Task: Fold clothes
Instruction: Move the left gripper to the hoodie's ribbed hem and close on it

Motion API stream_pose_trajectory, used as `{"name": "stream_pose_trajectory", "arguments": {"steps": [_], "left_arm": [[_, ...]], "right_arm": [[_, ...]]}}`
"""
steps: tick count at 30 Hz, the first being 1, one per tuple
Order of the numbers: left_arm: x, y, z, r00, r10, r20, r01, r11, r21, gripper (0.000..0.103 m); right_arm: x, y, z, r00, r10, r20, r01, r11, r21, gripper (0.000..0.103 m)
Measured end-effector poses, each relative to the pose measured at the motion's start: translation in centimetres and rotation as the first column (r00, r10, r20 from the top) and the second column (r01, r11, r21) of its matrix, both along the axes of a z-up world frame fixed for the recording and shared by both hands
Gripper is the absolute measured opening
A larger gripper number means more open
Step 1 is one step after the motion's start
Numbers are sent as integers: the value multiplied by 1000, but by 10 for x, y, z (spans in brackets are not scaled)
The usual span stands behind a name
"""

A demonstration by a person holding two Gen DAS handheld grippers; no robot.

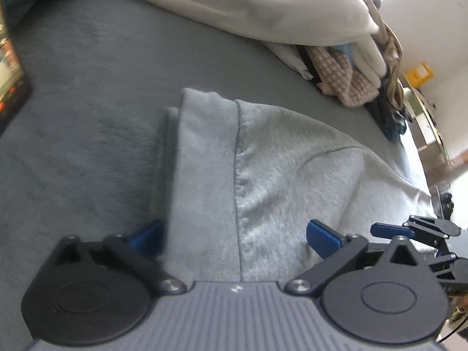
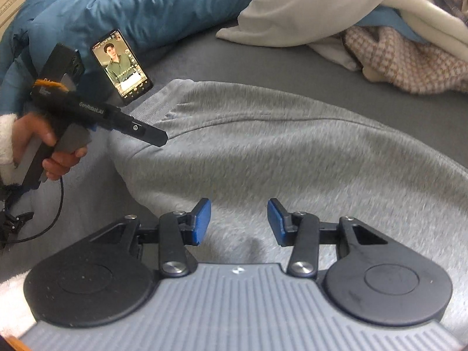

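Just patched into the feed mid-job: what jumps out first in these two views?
A pale grey fleecy sweatshirt spread over the dark grey bed surface fills both views, its ribbed hem lying between the wide-open left tongs. The right tongs hover part-open over the fleece, gripping nothing. Beyond, a lit phone leans near a blue puffer jacket, and unfolded clothes are heaped at the far right.

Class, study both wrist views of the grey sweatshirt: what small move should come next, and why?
Probably lower the left gripper and close it on the ribbed hem. Its jaws are wide open, straddling that edge of the grey sweatshirt without pinching it. The right gripper hovers open over the fabric, holding nothing.
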State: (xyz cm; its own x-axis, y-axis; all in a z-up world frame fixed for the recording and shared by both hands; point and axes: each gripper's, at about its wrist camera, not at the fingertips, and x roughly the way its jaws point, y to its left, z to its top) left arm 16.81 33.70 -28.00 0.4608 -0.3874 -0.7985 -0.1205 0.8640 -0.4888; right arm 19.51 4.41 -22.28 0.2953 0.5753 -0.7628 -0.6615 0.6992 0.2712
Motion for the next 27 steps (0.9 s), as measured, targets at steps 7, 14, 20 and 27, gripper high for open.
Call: {"name": "stream_pose_trajectory", "arguments": {"steps": [7, 14, 20, 27], "left_arm": [[0, 13, -2, 999, 28, -15, -30, 994, -104, 99], [4, 25, -11, 999, 11, -42, -19, 982, -188, 94], [8, 1, -4, 999, 23, -34, -23, 1000, -5, 81], [3, 4, 1, 994, 101, -53, -98, 994, 54, 50]], "right_arm": [[-3, 7, 0, 1000, 4, -7, -3, 1000, 11, 42], [-3, 8, 0, 1000, 2, -12, -2, 1000, 9, 42], [7, 13, -2, 999, -54, 6, 54, 999, -2, 42], [12, 11, -1, 996, -85, 14, 85, 996, 27, 42]]}}
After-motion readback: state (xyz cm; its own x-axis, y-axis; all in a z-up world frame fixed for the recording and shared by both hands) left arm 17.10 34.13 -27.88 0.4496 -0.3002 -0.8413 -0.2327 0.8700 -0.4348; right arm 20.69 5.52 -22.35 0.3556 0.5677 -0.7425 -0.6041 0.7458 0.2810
